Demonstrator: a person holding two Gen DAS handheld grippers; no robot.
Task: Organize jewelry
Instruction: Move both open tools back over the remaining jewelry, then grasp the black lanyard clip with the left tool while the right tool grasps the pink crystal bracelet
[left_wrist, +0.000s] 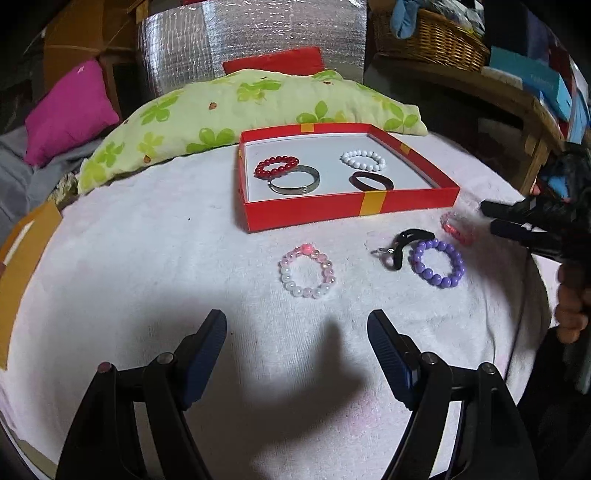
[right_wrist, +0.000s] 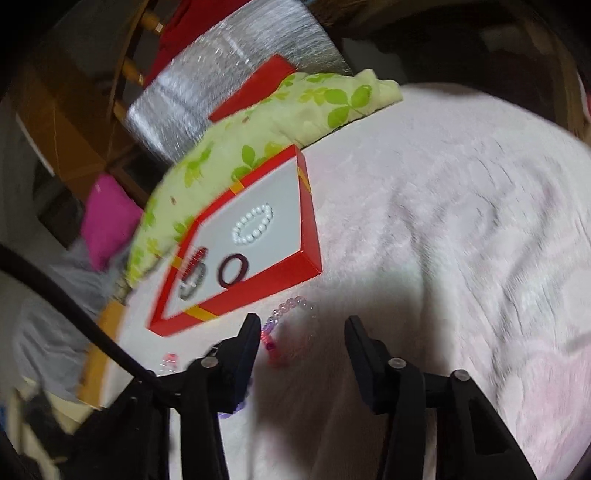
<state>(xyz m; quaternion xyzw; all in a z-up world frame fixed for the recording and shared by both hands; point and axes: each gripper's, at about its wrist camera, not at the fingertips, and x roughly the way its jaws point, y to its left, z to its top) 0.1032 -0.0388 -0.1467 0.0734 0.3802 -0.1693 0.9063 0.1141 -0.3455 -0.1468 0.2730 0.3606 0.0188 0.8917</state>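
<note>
Here the pink bracelet (right_wrist: 291, 325) lies between the wide right tongs (right_wrist: 303, 328); left tongs (left_wrist: 297, 328) gape, empty.

Right wrist view smeared for me | red bead bracelet (right_wrist: 194, 257) streaked | purple bracelet (right_wrist: 236, 404) mostly behind right gripper (right_wrist: 303, 325) finger | wicker basket (left_wrist: 428, 35) cropped

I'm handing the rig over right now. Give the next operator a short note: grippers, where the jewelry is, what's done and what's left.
Left gripper: open, empty, hovering over the white towel.
Right gripper: open, empty, right over the clear pink bracelet near the red box.
Done: in the box lie the red bead bracelet, silver bangle, white bead bracelet and dark bangle.
Left, on the towel: pink-and-white bead bracelet, purple bead bracelet, black band and the clear pink one.
</note>
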